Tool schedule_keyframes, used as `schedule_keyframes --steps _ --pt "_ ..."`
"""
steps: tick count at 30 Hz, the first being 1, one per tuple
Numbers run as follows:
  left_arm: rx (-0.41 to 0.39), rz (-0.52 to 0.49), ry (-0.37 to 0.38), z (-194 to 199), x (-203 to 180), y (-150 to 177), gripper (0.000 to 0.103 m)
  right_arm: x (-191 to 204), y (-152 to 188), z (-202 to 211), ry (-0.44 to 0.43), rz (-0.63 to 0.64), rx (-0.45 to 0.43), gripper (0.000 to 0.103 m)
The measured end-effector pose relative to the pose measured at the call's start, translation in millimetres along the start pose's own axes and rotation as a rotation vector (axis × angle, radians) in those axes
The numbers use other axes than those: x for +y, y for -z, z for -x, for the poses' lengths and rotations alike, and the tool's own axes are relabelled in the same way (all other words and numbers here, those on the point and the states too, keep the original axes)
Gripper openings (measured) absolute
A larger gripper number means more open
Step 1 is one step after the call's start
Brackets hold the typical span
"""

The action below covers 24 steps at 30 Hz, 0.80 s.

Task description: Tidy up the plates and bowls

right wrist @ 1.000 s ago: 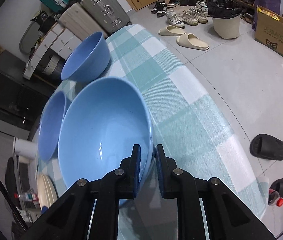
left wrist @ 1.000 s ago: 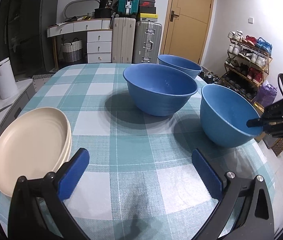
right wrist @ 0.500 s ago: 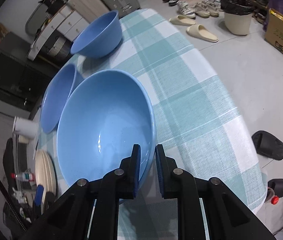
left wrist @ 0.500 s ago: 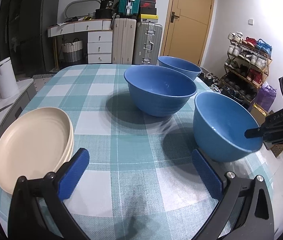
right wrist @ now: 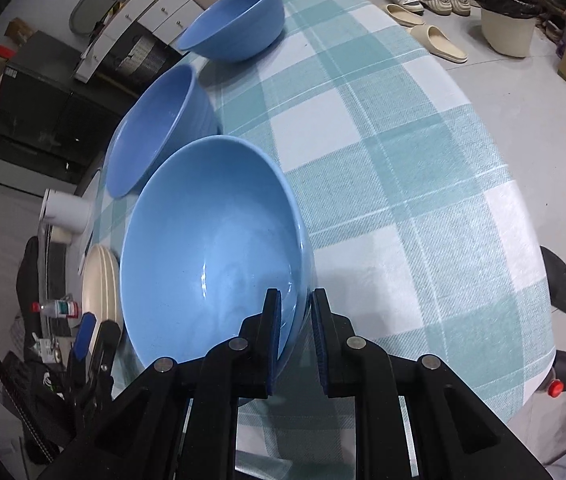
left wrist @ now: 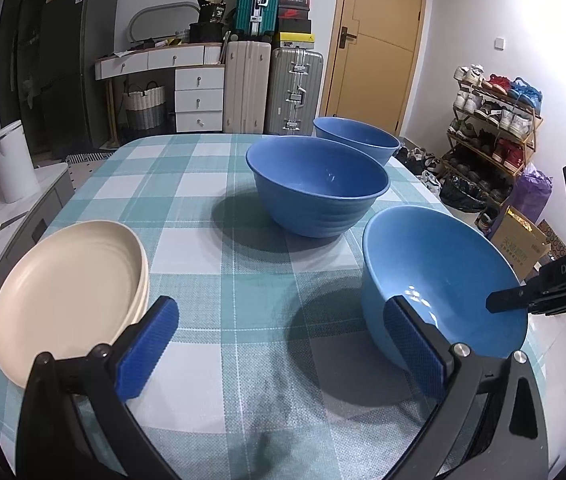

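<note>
Nearest bowl point(left wrist: 423, 264) shifted left — right gripper point(right wrist: 295, 322) clamped, wall partly hidden.

The left wrist view looks low and level across the checked table point(left wrist: 203, 184) toward the door point(left wrist: 379, 44). The right wrist view peers steeply down, close over the nearest blue bowl point(right wrist: 211, 248); both share it point(left wrist: 435, 264).

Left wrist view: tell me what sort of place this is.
Most likely a lived-in home, a dining area near the entrance. A table with a checked tablecloth holds blue bowls and cream plates; behind it stand suitcases, a shoe rack and a wooden door.
</note>
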State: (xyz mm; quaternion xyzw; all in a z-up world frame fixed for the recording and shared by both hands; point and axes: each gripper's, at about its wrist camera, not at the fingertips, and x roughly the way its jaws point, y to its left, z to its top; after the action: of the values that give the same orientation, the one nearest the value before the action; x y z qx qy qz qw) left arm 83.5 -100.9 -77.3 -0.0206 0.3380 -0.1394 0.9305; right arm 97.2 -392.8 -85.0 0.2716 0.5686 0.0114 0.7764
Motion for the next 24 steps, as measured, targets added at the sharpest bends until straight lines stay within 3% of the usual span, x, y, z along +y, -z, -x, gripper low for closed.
schedule_keyframes --steps 11,14,17,24 --pt "-0.001 -0.008 -0.019 3 0 -2 0.103 4 -1 12 0.042 0.059 -0.106 0.018" --pt "0.000 -0.014 -0.029 3 1 -4 0.103 2 -1 26 0.073 0.086 -0.202 0.021" --pt "-0.004 -0.011 -0.043 5 3 -7 0.103 0 1 42 0.053 0.089 -0.291 0.028" --pt "-0.041 -0.020 -0.086 17 7 -20 0.103 21 17 73 0.014 0.171 -0.521 0.033"
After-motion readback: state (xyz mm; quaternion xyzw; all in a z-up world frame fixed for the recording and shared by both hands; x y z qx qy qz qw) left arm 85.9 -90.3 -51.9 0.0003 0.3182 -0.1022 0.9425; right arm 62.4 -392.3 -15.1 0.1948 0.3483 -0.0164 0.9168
